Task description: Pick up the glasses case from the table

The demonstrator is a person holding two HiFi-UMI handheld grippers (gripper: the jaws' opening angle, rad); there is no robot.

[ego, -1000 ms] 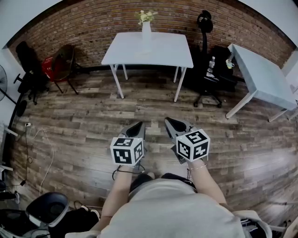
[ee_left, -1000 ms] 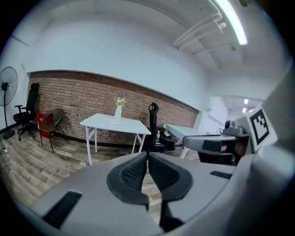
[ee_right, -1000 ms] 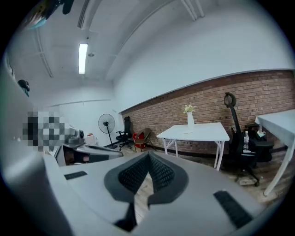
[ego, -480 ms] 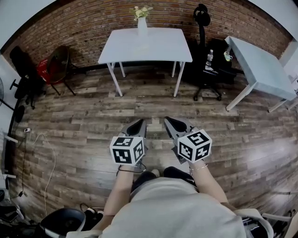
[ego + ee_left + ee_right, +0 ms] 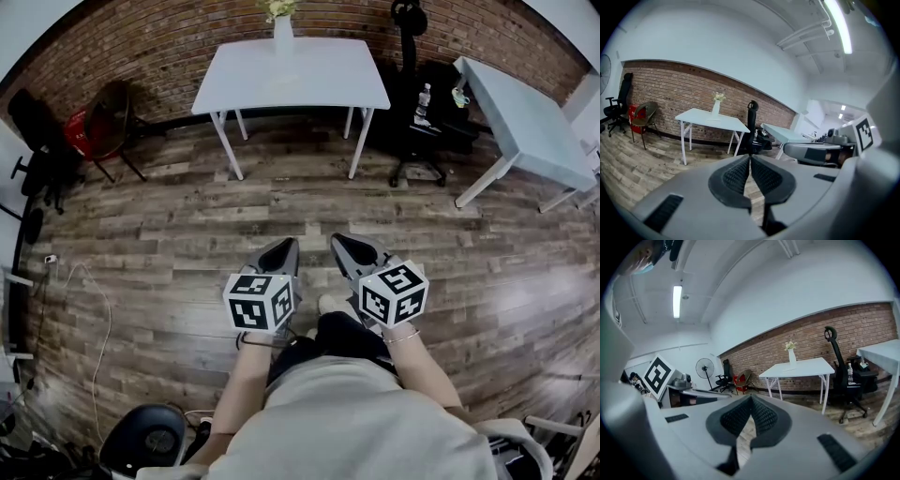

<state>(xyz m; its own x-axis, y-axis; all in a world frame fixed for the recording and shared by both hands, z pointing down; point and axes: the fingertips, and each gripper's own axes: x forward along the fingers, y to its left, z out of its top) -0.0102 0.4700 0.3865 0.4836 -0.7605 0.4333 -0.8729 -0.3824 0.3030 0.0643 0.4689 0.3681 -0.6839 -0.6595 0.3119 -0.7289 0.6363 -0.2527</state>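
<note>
A room with a wood-plank floor [image 5: 141, 234] and a brick wall [image 5: 141, 47] at the far end fills the head view. A white table [image 5: 291, 75] stands against that wall with a vase [image 5: 283, 28] of flowers at its back edge. A second pale table [image 5: 525, 122] stands to the right, with a black office chair [image 5: 412, 94] between the two. A red chair [image 5: 98, 127] sits off to the left.

The glasses case cannot be made out on either table top from here.

The left gripper [image 5: 281, 255] and the right gripper [image 5: 342, 246] are held side by side low in the view, well apart from the tables and pointing toward them. In the left gripper view the left gripper's [image 5: 750, 161] ribbed pads meet at the tips with nothing between them. The right gripper's [image 5: 751, 401] pads likewise press together empty.

Compared with a second ago, the white table sits higher in the head view and the flowers are now cut by the top edge. The fan at the left border has slid out of sight. A dark trouser leg [image 5: 342, 333] and a pale shoe tip [image 5: 326, 303] have come forward between the grippers. Both grippers hold nearly the same place in the view, with their jaws closed as before.
</note>
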